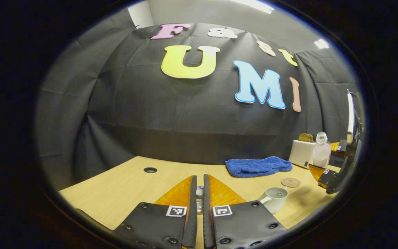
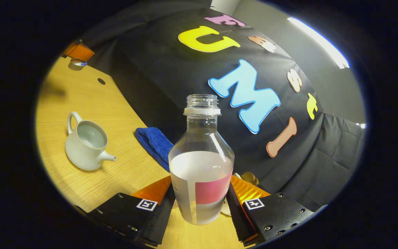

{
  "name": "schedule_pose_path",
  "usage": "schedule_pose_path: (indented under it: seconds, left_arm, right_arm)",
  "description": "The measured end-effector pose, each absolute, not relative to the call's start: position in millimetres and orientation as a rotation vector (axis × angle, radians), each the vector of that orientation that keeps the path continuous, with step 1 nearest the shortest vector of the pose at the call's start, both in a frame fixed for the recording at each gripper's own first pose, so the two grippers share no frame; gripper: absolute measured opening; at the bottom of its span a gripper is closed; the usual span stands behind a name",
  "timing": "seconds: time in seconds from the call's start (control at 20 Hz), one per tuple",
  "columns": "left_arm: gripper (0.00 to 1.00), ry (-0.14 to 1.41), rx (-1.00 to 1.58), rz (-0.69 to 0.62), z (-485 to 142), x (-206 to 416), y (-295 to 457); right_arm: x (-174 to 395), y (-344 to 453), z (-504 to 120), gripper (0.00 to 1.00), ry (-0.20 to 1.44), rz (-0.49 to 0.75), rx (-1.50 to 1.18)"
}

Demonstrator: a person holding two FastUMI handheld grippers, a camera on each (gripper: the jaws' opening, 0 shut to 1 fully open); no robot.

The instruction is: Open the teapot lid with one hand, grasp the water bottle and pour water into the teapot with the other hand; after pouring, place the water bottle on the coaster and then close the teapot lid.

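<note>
I see a pale wood-grain desk running up against a black cloth wall, with grey ceiling and bright strip lights above it. A round cable hole sits in the desk at the lower left of the left gripper view.

My left tool is at the bottom centre of that view, its fingers nearly pressed together on a small pale thing I cannot make out clearly. Right of it the white teapot stands lidless, with the round coaster just behind it and a folded blue towel beyond. At the far right edge stands a white toaster.

In the right gripper view, my right tool pinches the water bottle, both fingers against its sides at the bottom centre. The bottle is uncapped, upright, about half full, and wears a pink and white label whose writing I cannot read. The teapot lies to the left of frame.
</note>
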State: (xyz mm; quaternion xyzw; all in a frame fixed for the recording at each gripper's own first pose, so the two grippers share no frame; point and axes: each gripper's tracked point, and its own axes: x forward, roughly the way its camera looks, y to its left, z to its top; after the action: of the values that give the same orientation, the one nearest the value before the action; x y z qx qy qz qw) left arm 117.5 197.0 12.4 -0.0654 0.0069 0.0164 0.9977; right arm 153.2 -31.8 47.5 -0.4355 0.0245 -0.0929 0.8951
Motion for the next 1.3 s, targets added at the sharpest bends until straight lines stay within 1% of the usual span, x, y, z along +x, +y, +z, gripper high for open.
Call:
schedule_pose_path:
  seconds: [0.4, 0.85, 1.3]
  left_arm:
    - [0.13, 0.016, -0.132, 0.026, 12.1, 117.2, 196.0]
    - [0.14, 0.034, -0.145, 0.007, 5.8, 117.2, 191.4]
    - [0.14, 0.051, -0.14, 0.008, 1.2, 120.1, 192.0]
  right_arm:
    - [171.8, -23.3, 30.0, 0.76, 0.091, -0.159, -1.268]
    - [177.0, -14.8, 13.9, 0.76, 0.108, -0.118, -1.476]
    - [183.1, -7.0, 23.3, 0.76, 0.071, -0.081, -1.688]
